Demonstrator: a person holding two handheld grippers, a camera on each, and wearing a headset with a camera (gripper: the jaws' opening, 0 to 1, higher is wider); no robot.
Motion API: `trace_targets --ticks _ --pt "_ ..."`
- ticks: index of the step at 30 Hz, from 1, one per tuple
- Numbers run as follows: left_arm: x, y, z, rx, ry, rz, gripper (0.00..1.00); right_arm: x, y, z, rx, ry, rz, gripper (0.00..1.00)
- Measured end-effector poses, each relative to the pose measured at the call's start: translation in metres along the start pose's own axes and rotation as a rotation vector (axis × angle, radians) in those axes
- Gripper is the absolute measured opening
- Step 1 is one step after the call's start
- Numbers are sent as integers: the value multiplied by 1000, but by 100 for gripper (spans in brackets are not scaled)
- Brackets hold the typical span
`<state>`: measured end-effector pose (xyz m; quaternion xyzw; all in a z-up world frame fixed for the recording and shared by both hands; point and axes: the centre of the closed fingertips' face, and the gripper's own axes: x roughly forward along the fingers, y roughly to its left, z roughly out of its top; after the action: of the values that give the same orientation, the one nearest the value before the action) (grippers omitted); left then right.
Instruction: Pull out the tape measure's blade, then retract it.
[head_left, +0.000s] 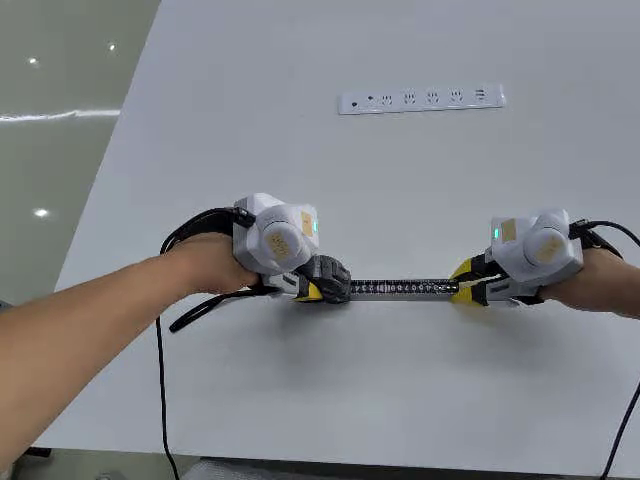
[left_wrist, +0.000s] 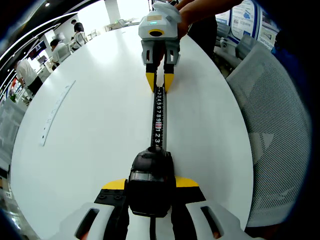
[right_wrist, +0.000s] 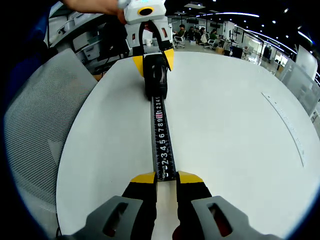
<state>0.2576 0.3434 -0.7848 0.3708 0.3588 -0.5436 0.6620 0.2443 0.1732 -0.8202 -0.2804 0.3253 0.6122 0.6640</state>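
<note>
Now blade (right_wrist: 161, 130) tip in right tongs (right_wrist: 166, 178)

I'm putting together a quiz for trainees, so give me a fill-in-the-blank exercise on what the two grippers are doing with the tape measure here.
1. The left gripper is shut on the black ____ of the tape measure.
2. The right gripper pinches the end of the pulled-out ____.
3. The pulled-out length stretches between the two grippers, just over the white ____.
Missing words: case; blade; table.
</note>
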Motion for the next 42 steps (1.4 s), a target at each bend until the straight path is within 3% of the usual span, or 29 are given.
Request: trace_targets --ticks 42 --pt "0 0 -1 0 8 -5 28 -36 -11 -43 42 38 -19 10"
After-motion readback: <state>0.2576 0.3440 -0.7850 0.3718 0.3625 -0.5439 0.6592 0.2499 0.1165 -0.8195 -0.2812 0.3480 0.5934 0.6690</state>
